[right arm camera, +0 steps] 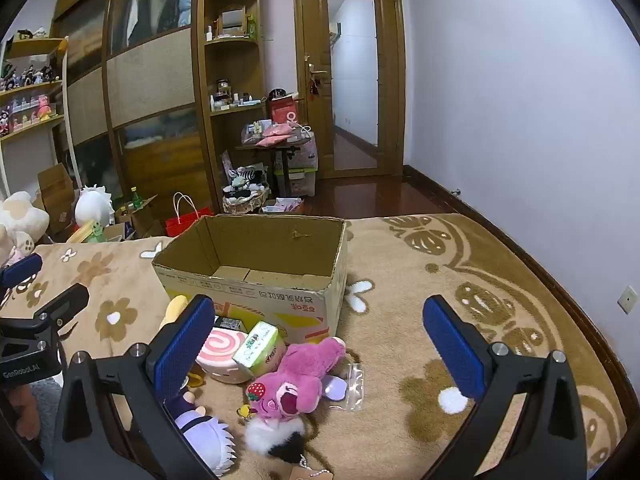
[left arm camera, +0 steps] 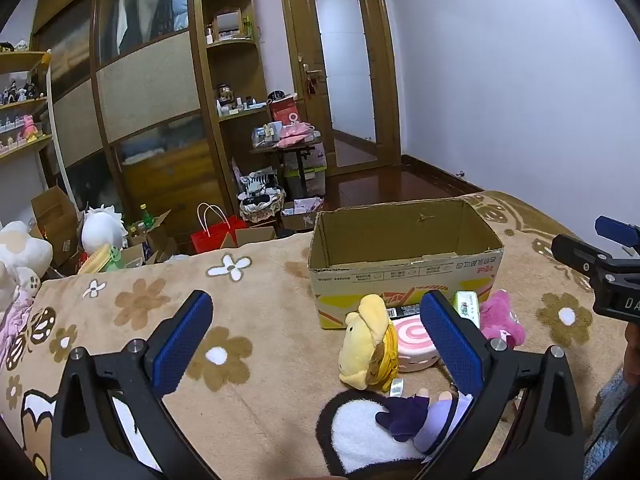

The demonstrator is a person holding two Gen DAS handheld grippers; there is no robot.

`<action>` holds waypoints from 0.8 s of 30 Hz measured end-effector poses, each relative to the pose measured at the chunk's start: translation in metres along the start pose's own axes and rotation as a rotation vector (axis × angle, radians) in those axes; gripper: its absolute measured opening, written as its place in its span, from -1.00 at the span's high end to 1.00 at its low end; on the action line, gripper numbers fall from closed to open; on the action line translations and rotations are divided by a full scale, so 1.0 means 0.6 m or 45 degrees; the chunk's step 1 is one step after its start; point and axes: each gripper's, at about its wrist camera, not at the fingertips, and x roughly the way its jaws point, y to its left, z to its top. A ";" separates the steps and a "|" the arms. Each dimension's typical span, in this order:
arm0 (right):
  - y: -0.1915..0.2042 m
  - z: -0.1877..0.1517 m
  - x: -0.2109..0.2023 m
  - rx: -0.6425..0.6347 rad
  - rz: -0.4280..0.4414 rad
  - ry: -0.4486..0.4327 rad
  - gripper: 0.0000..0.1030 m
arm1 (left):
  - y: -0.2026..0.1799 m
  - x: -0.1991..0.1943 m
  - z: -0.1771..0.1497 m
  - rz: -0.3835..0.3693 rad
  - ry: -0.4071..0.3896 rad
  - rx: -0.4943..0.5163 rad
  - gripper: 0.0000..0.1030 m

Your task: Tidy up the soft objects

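Two hand-held grippers hover, jaws spread wide and empty, over a flowered blanket strewn with soft toys, an open cardboard box waiting beyond them.

Left wrist view: the left gripper frames bare blanket at lower centre. The yellow plush stands just inside its right finger, touching a pink swirl cushion; a purple-clad doll lies lower right, half hidden by that finger. The pink bear sits further right, in front of the cardboard box at centre right. The other tool pokes in at the right edge.

Right wrist view: the right gripper has the pink bear lying between its fingers at lower centre, long axis slanting from lower left to upper right, feet toward the cardboard box. A green tissue pack and the pink swirl cushion touch one another just left of it, and a clear plastic bag lies at its right.

Judging by position, the right gripper is nearer the bear and would need to turn across its slanted body; the box, apparently empty, lies straight ahead.
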 end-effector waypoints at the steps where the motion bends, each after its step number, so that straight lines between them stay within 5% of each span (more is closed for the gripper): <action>1: 0.001 0.000 -0.001 0.000 -0.003 -0.002 -1.00 | 0.000 0.001 0.000 0.002 0.001 -0.001 -0.99; 24: -0.005 -0.001 -0.001 0.008 -0.046 -0.008 -1.00 | 0.004 -0.001 0.002 0.009 -0.008 0.004 -0.99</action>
